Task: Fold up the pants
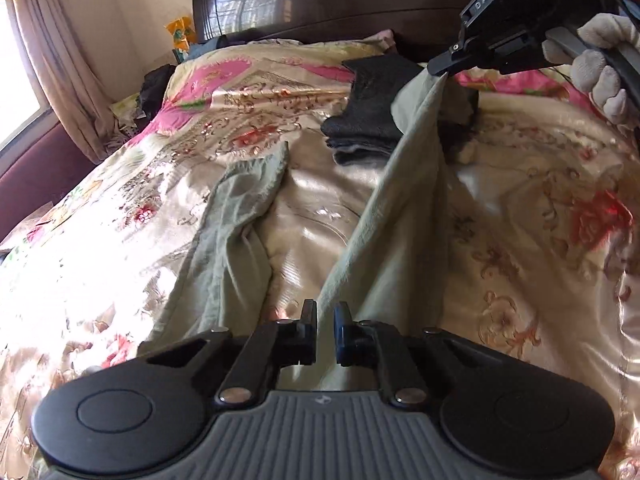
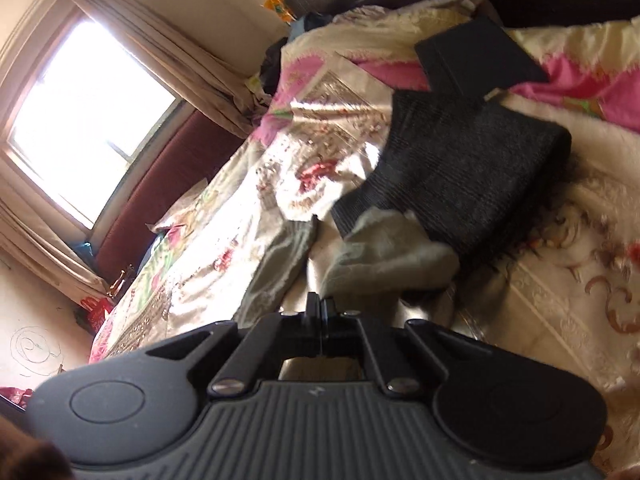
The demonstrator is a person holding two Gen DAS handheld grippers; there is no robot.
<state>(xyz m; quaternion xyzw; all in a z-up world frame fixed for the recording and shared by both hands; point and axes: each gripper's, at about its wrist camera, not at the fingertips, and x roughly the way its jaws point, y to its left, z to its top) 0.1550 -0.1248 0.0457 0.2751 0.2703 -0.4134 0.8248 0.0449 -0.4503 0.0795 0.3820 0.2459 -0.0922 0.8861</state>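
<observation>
Pants (image 1: 240,216) spread on bed (image 1: 520,264), legs running toward headboard (image 1: 320,4). Left leg flat; right leg lifted at hem by right gripper (image 1: 438,70). Folded clothes (image 1: 372,120) between leg ends, nearer headboard. Window (image 2: 88,120) beyond bed's left edge.

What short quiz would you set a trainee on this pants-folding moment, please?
1. True or false: the right gripper pinches an edge of the pale green pants and holds it lifted above the bedspread.
2. What lies on the bedspread just beyond the pants? A: dark folded clothes. B: a laptop. C: a pair of shoes.
3. What covers the hand that holds the right gripper?

Key: 1 true; 2 A; 3 a pale glove.
</observation>
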